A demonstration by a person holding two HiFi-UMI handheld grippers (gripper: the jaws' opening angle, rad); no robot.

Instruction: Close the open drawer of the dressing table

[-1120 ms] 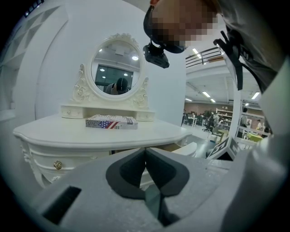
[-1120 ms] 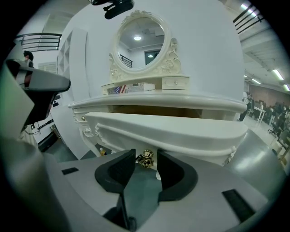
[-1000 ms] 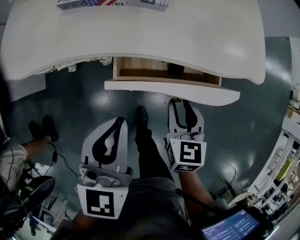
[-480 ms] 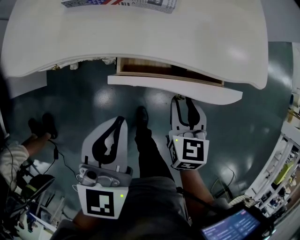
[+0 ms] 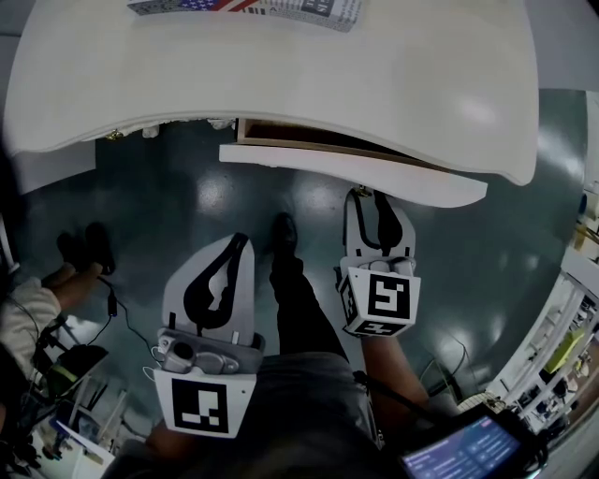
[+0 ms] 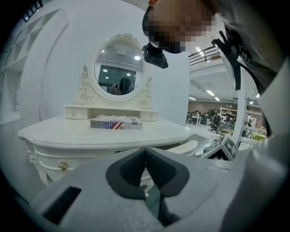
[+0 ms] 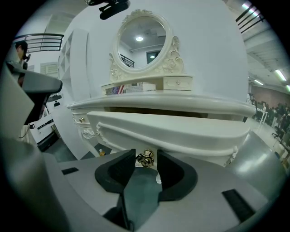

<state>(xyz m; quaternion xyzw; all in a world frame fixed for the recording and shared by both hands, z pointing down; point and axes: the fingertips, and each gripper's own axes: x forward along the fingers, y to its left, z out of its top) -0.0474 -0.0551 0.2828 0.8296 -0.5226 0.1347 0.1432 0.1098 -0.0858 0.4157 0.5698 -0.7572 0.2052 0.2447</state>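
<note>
Drawer (image 5: 356, 178) of dressing table stands part open; its white curved front sits out past the tabletop (image 5: 281, 75) edge. Only a thin strip of wooden inside shows on the left, the rest hidden under the overhang.

Right hand-held gripper (image 5: 367, 198) is at the drawer front, jaws apart. In its own view the brass knob (image 7: 145, 158) sits in the gap between the pads; whether they touch it is unclear. Drawer front (image 7: 172, 131) fills the width just above the jaws.

Left hand-held gripper (image 5: 236, 241) hangs low over the floor (image 5: 524, 234), well back from the table, tips together on nothing (image 6: 145, 152).

Open floor lies under and in front of the drawer. The person's leg and shoe (image 5: 283, 234) lie between the two grippers.

A flat flag-printed box (image 5: 253, 7) lies at the far tabletop edge, cut off by the frame. An oval mirror (image 6: 118, 68) stands behind it. Drawer contents are not visible.
</note>
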